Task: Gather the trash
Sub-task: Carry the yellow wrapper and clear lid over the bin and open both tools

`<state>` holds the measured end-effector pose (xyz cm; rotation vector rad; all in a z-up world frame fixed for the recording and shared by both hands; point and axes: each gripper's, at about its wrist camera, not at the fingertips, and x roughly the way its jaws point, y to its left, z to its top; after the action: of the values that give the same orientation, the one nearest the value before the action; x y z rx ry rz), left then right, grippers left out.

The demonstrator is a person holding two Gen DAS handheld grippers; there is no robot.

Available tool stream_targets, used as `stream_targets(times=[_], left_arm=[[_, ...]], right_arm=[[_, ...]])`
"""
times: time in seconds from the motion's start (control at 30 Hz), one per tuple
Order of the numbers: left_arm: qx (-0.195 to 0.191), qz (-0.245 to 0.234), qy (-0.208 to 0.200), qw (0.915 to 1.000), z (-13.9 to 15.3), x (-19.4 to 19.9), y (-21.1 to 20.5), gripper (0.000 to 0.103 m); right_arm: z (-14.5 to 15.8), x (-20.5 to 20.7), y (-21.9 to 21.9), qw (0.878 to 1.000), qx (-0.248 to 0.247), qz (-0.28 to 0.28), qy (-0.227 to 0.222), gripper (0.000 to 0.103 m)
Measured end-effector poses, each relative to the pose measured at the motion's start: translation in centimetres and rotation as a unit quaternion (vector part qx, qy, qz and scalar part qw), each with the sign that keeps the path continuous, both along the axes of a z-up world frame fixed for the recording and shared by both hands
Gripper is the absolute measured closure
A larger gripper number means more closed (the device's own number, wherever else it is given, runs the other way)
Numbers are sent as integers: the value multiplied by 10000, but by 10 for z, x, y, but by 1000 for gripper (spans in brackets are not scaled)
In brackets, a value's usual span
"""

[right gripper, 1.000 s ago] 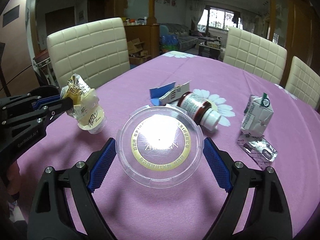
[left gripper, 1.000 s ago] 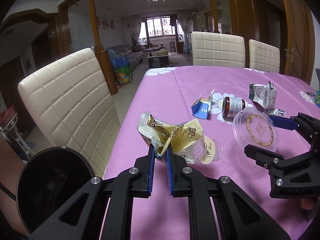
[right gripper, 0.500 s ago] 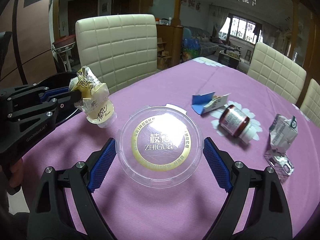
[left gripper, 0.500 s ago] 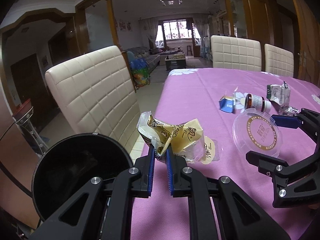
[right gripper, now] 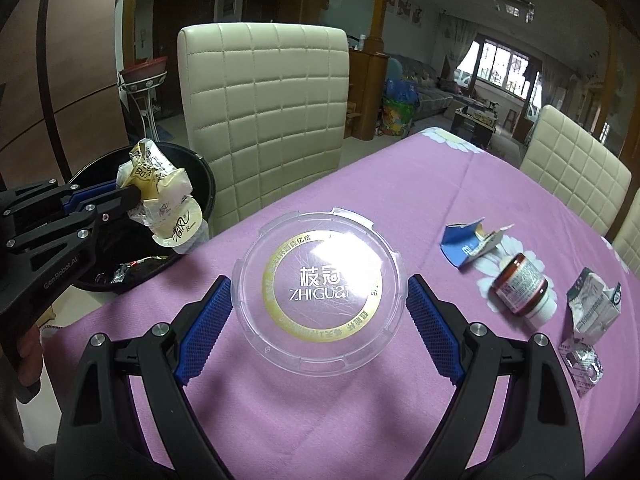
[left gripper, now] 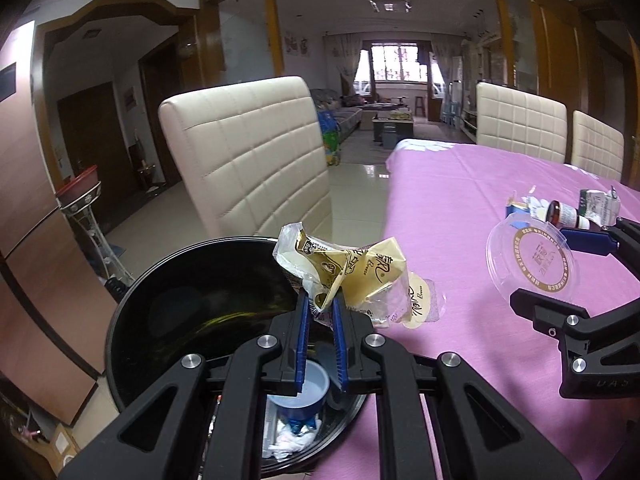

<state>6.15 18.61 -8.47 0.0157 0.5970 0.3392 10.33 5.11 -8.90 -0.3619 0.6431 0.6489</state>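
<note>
In your left wrist view, your left gripper (left gripper: 320,320) has its blue-padded jaws closed tight on a crumpled cream-and-gold plastic wrapper (left gripper: 352,276), carried in the air over the near rim of a round black trash bin (left gripper: 192,312) that stands just off the edge of the bench covered in a pink cloth (left gripper: 460,208). Inside the bin you can see a small blue cup (left gripper: 302,396) and white scraps. Your right gripper (left gripper: 576,276) shows at the right edge, holding a round clear plastic lid with a gold ring (left gripper: 532,260). In your right wrist view, the right gripper (right gripper: 320,312) has its jaws spread wide, the pads pressing the lid's (right gripper: 320,292) opposite edges, lifted above the cloth. Further right on the bench lie a torn blue carton piece (right gripper: 466,246), a brown glass bottle with a white cap (right gripper: 522,288) on its side, and a crushed white-and-green carton (right gripper: 592,304). The left gripper (right gripper: 136,196) holds the wrapper (right gripper: 160,196) over the bin (right gripper: 208,184), beside a cream padded chair (right gripper: 264,120).
</note>
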Motion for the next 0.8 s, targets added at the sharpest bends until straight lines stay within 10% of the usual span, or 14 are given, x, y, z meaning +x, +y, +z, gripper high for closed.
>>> stream_targets(times=[0.63, 0.73, 0.8], left_arm=[[-503, 840, 396, 9944, -22, -24, 75, 87], [-749, 896, 413, 9923, -24, -30, 82, 32], [-836, 966, 131, 9917, -19, -39, 87, 24]], right_arm=[[0, -25, 66, 9982, -200, 566, 39, 17], [0, -25, 70, 9980, -211, 590, 53, 17], [-1, -25, 72, 9978, -222, 619, 57, 17]])
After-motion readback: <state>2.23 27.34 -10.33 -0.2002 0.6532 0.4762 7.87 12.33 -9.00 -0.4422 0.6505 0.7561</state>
